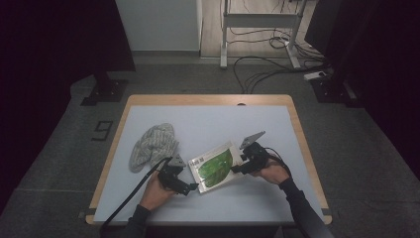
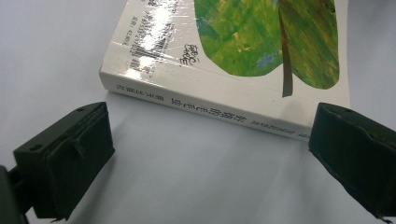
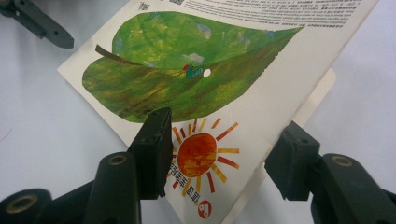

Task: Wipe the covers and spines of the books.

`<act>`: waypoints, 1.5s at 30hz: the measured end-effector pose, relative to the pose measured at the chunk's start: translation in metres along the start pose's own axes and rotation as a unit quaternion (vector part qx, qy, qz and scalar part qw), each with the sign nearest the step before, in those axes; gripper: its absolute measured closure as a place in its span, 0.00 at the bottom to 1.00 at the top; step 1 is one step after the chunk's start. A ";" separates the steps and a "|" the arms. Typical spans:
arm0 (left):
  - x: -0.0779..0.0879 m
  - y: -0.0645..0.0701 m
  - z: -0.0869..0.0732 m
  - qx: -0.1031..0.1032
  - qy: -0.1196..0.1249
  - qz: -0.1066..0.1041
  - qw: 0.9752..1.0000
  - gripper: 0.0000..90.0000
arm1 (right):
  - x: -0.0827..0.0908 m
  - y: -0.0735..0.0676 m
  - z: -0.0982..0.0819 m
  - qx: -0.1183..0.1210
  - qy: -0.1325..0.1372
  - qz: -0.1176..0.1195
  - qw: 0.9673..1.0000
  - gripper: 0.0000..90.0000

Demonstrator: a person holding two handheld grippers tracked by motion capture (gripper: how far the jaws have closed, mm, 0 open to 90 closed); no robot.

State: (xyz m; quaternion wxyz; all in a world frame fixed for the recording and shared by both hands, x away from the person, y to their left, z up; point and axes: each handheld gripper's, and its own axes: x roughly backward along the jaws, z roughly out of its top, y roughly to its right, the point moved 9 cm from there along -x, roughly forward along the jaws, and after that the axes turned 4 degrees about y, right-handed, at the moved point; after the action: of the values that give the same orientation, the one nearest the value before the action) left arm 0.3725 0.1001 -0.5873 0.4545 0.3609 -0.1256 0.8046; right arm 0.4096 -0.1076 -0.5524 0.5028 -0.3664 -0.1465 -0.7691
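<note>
The book (image 1: pixel 214 167) lies flat on the white table (image 1: pixel 257 198), slightly at 5 o'clock from the table's centre, with its green-leaf cover facing up. A grey knitted cloth (image 1: pixel 151 144) lies well apart at 9 o'clock from it. The step in hand appears to be opening the front cover. The right gripper (image 1: pixel 243 162) straddles the cover's free edge at the book's 3 o'clock side; in the right gripper view that cover stands lifted clear of the pages, one jaw above it and one below, pads not visibly pressing. The left gripper (image 1: pixel 193 187) rests at the spine corner, at 7 o'clock, jaws spread wide and holding nothing. Next move, as judged: clamp the right jaws on the cover and swing it over toward the spine while the left gripper steadies the spine against sliding.
</note>
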 end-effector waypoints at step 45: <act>-0.002 0.010 0.034 -0.033 -0.003 -0.014 0.999 0.18 | 0.016 -0.002 -0.020 -0.017 0.036 -0.003 0.999 0.48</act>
State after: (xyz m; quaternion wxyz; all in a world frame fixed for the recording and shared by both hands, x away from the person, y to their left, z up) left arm 0.3809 0.0751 -0.5632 0.4765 0.3501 -0.1483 0.7927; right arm 0.3961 -0.1295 -0.5540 0.4992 -0.3468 -0.1160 -0.7855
